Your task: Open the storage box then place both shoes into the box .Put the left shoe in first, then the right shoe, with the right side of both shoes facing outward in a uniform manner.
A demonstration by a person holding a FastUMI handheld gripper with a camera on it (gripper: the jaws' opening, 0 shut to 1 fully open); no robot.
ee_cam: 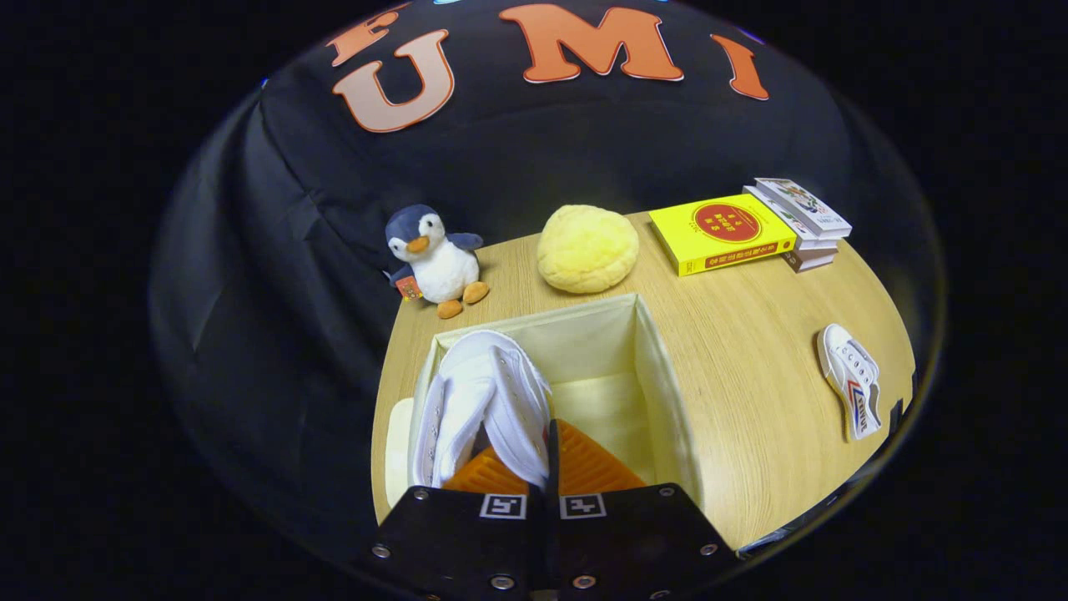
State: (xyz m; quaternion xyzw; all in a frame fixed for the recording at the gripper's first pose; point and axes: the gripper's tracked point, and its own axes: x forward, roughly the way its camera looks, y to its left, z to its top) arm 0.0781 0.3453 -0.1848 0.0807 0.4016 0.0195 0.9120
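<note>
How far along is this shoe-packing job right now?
Done: the storage box stands open. In hand: the gripper is shut on a white shoe, holding it over the box's opening, not yet let go. Left: the second shoe lies on the table, off to the box's right, waiting to be packed.

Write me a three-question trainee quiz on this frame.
1. True or false: the storage box is open.
2. Where is the shoe that the gripper holds? A) over the open box B) on the books C) beside the penguin
3. Which item lies on the table to the right of the box?

Key: 1 true. 2 A; the jaws are closed on it. 3 the second shoe.
</note>
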